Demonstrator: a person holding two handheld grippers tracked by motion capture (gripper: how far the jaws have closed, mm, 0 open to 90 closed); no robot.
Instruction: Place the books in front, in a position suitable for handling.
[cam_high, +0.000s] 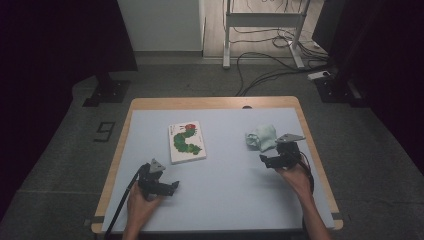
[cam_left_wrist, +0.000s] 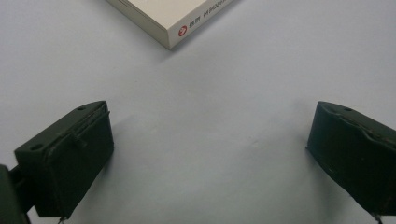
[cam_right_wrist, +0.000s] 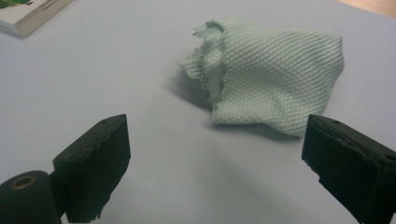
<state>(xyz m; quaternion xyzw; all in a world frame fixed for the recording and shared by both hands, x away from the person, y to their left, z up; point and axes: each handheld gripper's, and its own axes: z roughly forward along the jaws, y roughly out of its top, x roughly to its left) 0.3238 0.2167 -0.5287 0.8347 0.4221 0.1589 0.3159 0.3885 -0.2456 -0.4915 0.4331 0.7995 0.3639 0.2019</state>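
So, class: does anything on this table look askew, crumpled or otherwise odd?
The pale green waffle-weave cloth lies bunched in a heap, not flat, near the right gripper. The white caterpillar picture book sits slightly turned against the table's edges.

The cloth (cam_right_wrist: 271, 79) is a pale green woven fabric with a rough, waffle-like texture and frayed edges. The book (cam_high: 186, 141) has a smooth, slightly glossy paper cover. The table (cam_high: 235, 195) has a smooth matt top with a wooden rim. The jaws look like matt black plastic.

High view overhead, tongs views low, sharing book (cam_high: 186, 142)
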